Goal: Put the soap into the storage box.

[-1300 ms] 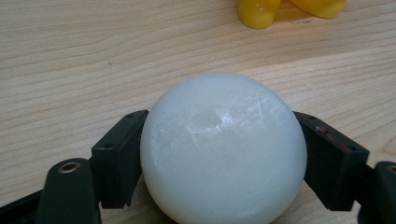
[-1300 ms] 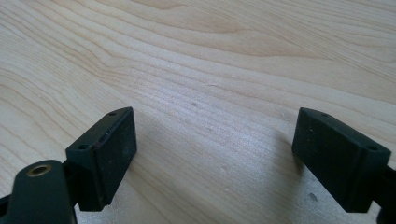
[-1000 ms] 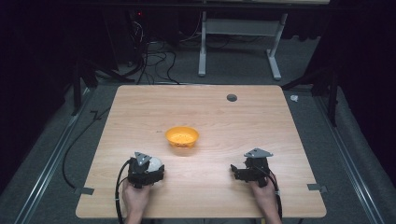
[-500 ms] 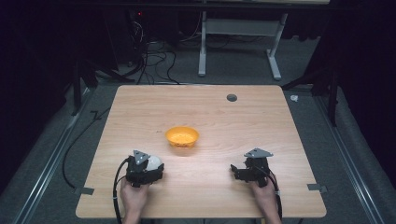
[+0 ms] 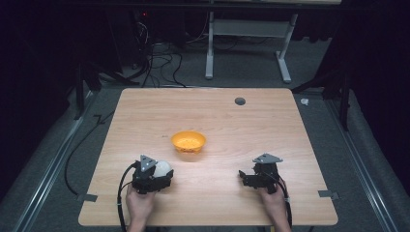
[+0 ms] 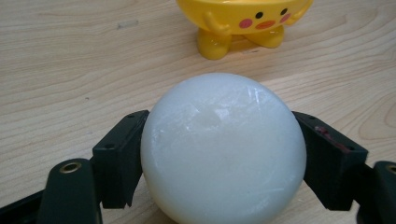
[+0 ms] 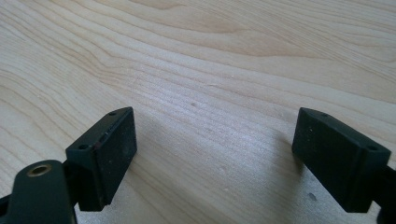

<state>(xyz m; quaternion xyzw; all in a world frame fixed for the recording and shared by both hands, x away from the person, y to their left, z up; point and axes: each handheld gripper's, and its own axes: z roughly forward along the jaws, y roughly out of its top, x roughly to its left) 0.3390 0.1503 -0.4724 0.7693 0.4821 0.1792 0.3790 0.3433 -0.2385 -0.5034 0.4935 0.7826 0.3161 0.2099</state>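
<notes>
The left gripper [image 6: 223, 154] grasps the ball [image 6: 223, 151] between its fingers near the table's front edge, short of the bowl [image 5: 188, 141]. The smooth, round ball may slip and roll off. The right gripper [image 7: 229, 154] is released, idle.

You are sitting in what is looking like a lab or a recording room, not a home. A plain wooden table [image 5: 208, 145] with a round cable hole [image 5: 240, 101] is standing alone on grey carpet [image 5: 63, 145], and everything around it is lying in darkness, as if lit for filming. Behind the table, black cables [image 5: 154, 58] are trailing in loops across the floor beneath dim equipment showing a small red light [image 5: 143, 14]. A pale metal desk frame [image 5: 246, 48] is standing farther back. Strips of tape [image 5: 87, 197] are marking the table's near corners, and metal rails [image 5: 43, 179] are running along the floor at both sides.
</notes>
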